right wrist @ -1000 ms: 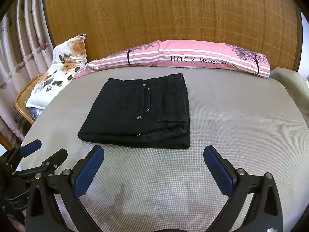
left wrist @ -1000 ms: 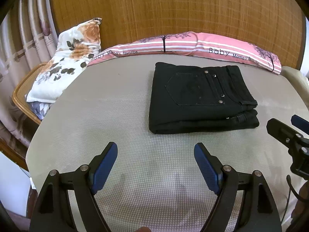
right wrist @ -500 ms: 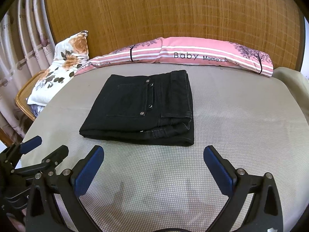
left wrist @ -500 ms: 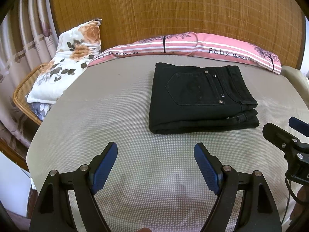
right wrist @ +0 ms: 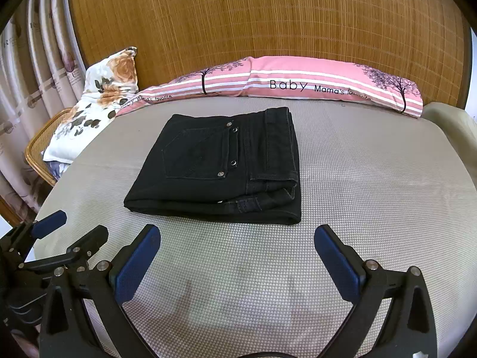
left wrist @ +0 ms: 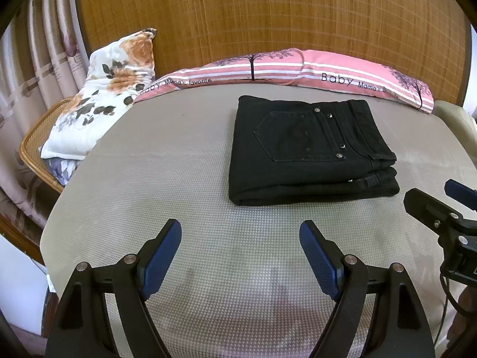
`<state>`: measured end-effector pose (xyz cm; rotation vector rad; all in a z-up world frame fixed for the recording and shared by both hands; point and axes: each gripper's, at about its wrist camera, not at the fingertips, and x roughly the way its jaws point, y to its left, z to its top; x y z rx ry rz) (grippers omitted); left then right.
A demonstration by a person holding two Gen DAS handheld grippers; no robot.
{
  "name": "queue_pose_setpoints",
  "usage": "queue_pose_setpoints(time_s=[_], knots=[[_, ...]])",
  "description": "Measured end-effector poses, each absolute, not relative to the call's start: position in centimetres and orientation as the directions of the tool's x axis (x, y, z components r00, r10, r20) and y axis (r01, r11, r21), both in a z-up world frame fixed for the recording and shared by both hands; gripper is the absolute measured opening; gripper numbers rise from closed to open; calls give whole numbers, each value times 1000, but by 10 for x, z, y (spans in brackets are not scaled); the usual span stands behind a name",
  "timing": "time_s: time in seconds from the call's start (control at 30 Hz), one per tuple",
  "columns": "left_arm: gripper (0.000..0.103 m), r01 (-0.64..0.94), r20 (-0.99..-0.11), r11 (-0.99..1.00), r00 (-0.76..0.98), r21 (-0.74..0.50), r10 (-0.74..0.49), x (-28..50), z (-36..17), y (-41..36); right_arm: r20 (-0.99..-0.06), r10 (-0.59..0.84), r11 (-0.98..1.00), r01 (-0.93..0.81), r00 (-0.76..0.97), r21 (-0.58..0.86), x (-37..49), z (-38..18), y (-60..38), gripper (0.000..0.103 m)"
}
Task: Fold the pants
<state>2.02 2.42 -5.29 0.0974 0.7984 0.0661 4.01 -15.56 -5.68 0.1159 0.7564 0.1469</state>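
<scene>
Black denim pants (left wrist: 310,152) lie folded into a compact rectangular stack on the grey textured mattress (left wrist: 167,179), with a back pocket and its metal rivets facing up and the waistband edge turned toward the right side of the bed. Beyond the stack, a long pink striped pillow (left wrist: 328,74) printed with trees and the words "Baby Mama's favorite" runs along the woven bamboo headboard (left wrist: 268,15), and a white floral pillow (left wrist: 101,101) leans at the left end over a rattan chair (left wrist: 32,146), beside pale patterned curtains (left wrist: 35,68). The left gripper (left wrist: 240,247), black with blue pads, hovers over bare mattress just in front of the stack, its two fingers spread wide apart and holding nothing. The right gripper (right wrist: 237,253) hovers likewise near the front edge of the pants (right wrist: 220,167), fingers wide apart and empty, touching no cloth. Each claw shows at the edge of the other's view: the right one (left wrist: 441,211) at the far right, the left one (right wrist: 62,238) at the lower left.
</scene>
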Motion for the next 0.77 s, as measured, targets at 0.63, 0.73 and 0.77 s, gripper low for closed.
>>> queue_pose_setpoints(time_s=[0.63,0.73,0.77], knots=[[82,-9,-709,994,701,106,82,23,-51,22,-676,173,983,-85,716,161,41,-59,-156,102],[82,-9,-710,994,699,106,82,23,-52,21,-677,173,983,-84,715,162,41,-59,-155,102],[82,-9,-711,994,698,105,81,23,-52,21,-677,173,983,-84,715,163,41,-59,-156,102]])
